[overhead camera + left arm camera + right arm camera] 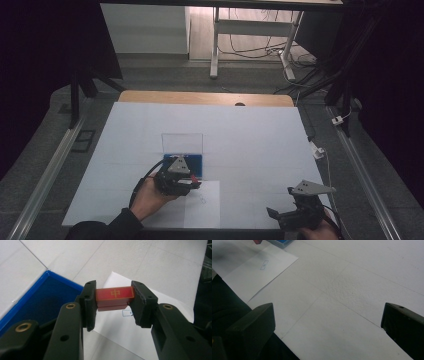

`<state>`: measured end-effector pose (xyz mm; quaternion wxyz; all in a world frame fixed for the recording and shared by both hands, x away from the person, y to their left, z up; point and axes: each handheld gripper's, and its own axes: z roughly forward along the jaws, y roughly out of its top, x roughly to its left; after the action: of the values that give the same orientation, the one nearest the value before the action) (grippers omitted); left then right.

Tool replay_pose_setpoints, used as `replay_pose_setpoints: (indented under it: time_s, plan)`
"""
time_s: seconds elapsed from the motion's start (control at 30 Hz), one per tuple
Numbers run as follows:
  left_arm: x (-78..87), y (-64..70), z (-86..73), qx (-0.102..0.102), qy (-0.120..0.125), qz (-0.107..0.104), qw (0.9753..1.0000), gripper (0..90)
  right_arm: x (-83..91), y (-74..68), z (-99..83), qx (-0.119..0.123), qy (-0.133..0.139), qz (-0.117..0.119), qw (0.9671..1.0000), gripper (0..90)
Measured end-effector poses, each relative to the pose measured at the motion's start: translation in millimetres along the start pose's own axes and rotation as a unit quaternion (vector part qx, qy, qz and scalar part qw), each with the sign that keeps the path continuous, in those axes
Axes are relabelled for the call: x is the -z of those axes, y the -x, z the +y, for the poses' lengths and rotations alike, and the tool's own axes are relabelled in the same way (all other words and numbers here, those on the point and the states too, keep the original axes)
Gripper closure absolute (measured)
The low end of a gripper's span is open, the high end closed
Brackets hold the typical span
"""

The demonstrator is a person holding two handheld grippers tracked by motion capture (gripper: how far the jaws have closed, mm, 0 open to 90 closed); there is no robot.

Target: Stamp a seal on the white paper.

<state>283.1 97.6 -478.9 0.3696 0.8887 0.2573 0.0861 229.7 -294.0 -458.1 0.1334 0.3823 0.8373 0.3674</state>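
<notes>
Left gripper view shows our left gripper [114, 305] clamping a red block [114, 297] above the paper sheet [120, 332], the blue box [37, 302] to its left. We should lower it level onto the printed rectangle [128, 313]. High view adds our right gripper [295, 210], jaws wide, well apart.
</notes>
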Motion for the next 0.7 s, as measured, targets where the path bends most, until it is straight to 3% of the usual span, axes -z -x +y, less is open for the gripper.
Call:
replay_pose_setpoints:
  time_s: [0.37, 0.7]
  plan:
    - [7.7, -10.5, -1.7, 0.012, 0.01, 0.01, 0.9998, 58.1, 0.1, -0.1, 0.0, 0.002, 0.0, 0.0, 1.0, 0.0]
    - [21.2, -28.5, -3.8, 0.035, 0.029, 0.039, 0.9982, 58.1, 0.3, 0.2, -0.6, 0.0, 0.002, 0.001, 1.0, 0.0]
